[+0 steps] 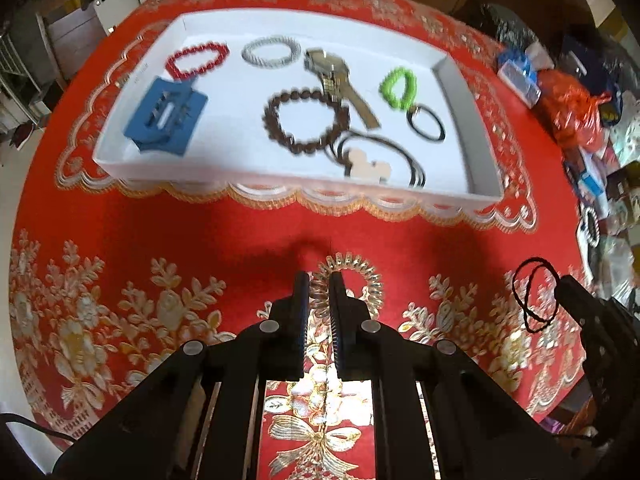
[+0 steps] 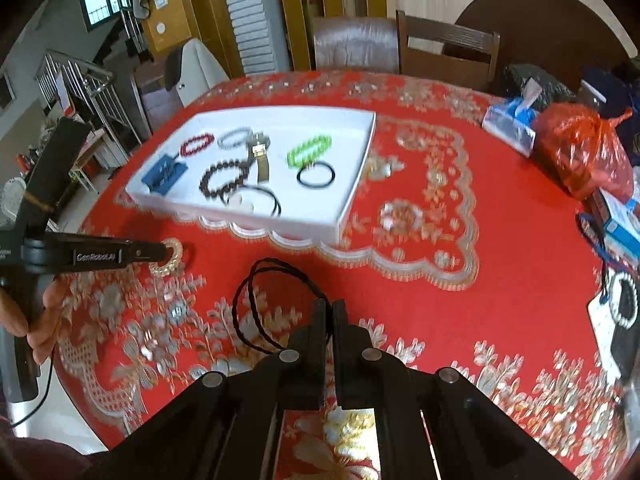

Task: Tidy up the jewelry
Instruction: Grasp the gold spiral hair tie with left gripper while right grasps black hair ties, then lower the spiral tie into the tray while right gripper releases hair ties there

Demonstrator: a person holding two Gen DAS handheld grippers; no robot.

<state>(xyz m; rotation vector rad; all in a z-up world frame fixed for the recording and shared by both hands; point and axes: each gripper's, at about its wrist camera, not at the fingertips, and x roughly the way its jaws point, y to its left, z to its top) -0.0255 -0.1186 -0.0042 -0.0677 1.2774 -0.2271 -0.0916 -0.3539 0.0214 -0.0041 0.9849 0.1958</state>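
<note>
My left gripper is shut on a clear gold spiral hair tie and holds it above the red tablecloth; it also shows in the right wrist view. My right gripper is shut on a thin black cord loop, which hangs from it in the left wrist view. The white tray lies beyond, holding a blue hair claw, red bead bracelet, grey bracelet, watch, brown bead bracelet, green spiral tie and black ties.
The round table has a red and gold cloth. At its right edge lie a tissue pack, a red plastic bag, boxes and a black-and-white bead bracelet. Chairs stand behind the table.
</note>
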